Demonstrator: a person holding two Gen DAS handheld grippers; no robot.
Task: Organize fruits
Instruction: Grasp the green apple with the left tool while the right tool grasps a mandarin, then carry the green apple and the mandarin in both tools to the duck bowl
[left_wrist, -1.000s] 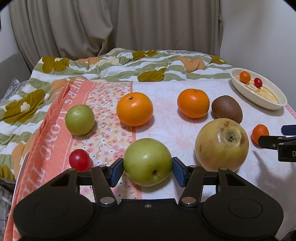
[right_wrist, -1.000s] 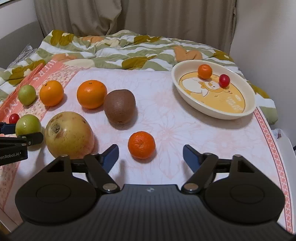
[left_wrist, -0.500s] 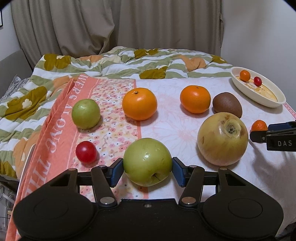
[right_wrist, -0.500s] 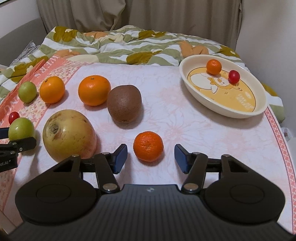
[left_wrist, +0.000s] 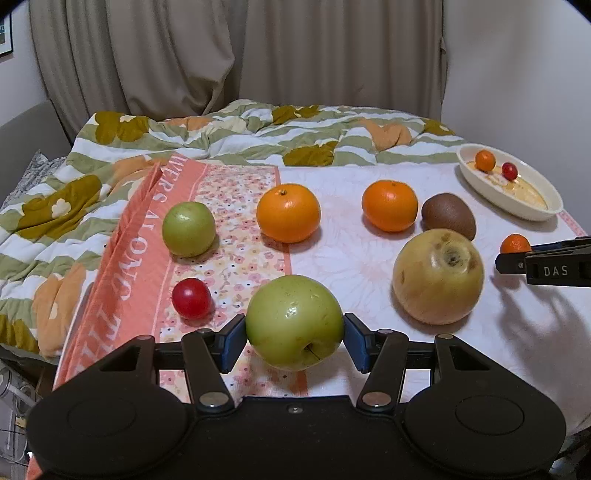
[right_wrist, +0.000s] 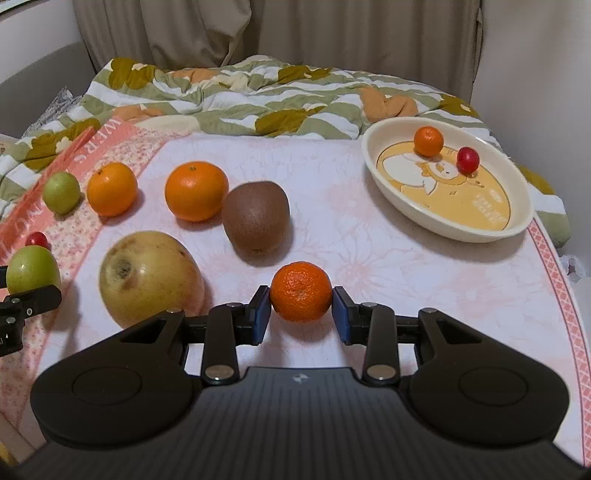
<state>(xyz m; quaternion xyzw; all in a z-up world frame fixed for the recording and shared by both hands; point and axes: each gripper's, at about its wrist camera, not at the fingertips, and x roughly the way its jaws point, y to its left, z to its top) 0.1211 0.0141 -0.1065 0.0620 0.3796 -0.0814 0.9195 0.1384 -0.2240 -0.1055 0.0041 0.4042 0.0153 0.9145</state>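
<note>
My left gripper (left_wrist: 295, 343) is shut on a large green apple (left_wrist: 293, 321), held just above the floral cloth. In the right wrist view my right gripper (right_wrist: 301, 315) has its jaws closing on a small mandarin (right_wrist: 301, 295) that rests on the cloth, and both blue pads touch its sides. A cream bowl (right_wrist: 461, 232) at the far right holds another small mandarin (right_wrist: 428, 140) and a red cherry tomato (right_wrist: 467, 159). The right gripper's finger (left_wrist: 546, 266) shows at the right edge of the left wrist view.
On the cloth lie a big yellow pear-like fruit (right_wrist: 149, 277), a kiwi (right_wrist: 256, 221), two oranges (right_wrist: 195, 190) (right_wrist: 110, 188), a small green apple (left_wrist: 188, 229) and a cherry tomato (left_wrist: 191, 298). A rumpled quilt (left_wrist: 258, 133) lies behind, with curtains beyond.
The right gripper's jaws have come in from wide apart onto the small mandarin. The left gripper has drawn back and up a little with the green apple.
</note>
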